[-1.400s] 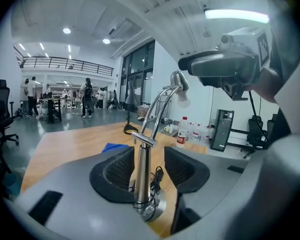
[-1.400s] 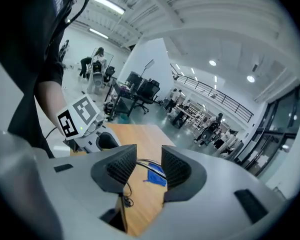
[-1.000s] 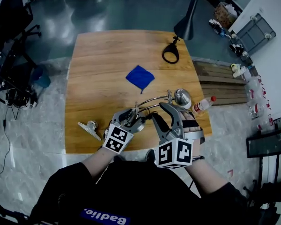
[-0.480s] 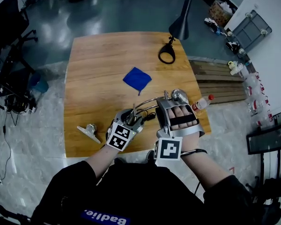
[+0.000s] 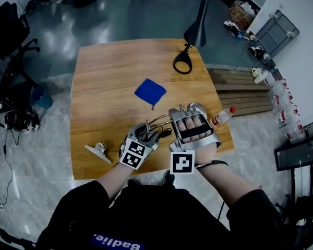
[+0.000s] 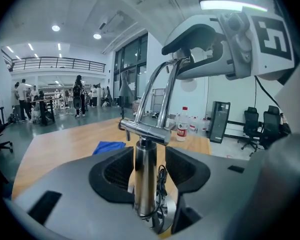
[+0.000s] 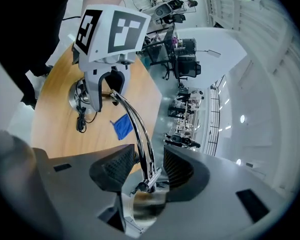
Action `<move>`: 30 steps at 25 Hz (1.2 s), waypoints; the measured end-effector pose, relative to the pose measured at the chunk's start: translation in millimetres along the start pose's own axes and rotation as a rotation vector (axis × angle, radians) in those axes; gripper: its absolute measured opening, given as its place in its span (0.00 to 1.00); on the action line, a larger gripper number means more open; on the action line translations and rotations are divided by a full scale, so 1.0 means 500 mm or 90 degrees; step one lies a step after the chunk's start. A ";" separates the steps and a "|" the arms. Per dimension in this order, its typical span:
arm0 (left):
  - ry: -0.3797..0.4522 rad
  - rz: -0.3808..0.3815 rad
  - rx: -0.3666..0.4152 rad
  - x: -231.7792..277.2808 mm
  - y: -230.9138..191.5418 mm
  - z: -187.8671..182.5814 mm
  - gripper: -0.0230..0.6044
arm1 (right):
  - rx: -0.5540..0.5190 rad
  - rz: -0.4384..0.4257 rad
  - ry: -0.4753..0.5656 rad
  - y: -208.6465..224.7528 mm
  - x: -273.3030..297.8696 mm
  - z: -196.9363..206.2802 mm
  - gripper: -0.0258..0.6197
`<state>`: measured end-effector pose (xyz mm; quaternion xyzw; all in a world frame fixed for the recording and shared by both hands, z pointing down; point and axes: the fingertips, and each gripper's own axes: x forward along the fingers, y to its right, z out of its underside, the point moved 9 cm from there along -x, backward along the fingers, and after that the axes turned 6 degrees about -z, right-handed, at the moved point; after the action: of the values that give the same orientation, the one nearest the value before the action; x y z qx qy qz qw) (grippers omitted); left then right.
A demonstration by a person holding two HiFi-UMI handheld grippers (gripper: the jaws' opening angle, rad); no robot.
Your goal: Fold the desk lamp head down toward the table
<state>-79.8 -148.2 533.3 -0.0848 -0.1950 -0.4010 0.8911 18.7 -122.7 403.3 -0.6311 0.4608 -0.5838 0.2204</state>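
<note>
Gripping the desk lamp's post (image 6: 146, 184), the left tool (image 5: 145, 134) sits beside the right tool (image 7: 149, 165), parted around the lamp arm (image 7: 140, 126).

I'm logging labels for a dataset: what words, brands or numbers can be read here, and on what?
Bottle: red label, print too small to read.
Marker cubes on the left gripper and right gripper: square marker patterns, no letters.
Blue patch on the person's top: white upside-down lettering, too blurred to read.
Nothing else legible.
</note>
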 end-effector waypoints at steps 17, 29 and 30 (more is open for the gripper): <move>0.016 -0.014 -0.014 0.014 -0.011 0.004 0.23 | 0.022 0.003 -0.018 -0.020 0.019 0.016 0.15; 0.025 -0.019 -0.032 0.013 -0.019 0.008 0.23 | 0.127 -0.009 -0.002 -0.028 0.031 0.038 0.16; 0.026 -0.019 -0.033 0.013 -0.019 0.009 0.23 | 0.137 -0.015 -0.002 -0.033 0.034 0.041 0.16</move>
<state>-84.3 -157.6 539.9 -0.0967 -0.1680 -0.4208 0.8862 41.4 -134.4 421.3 -0.6099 0.3875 -0.6317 0.2807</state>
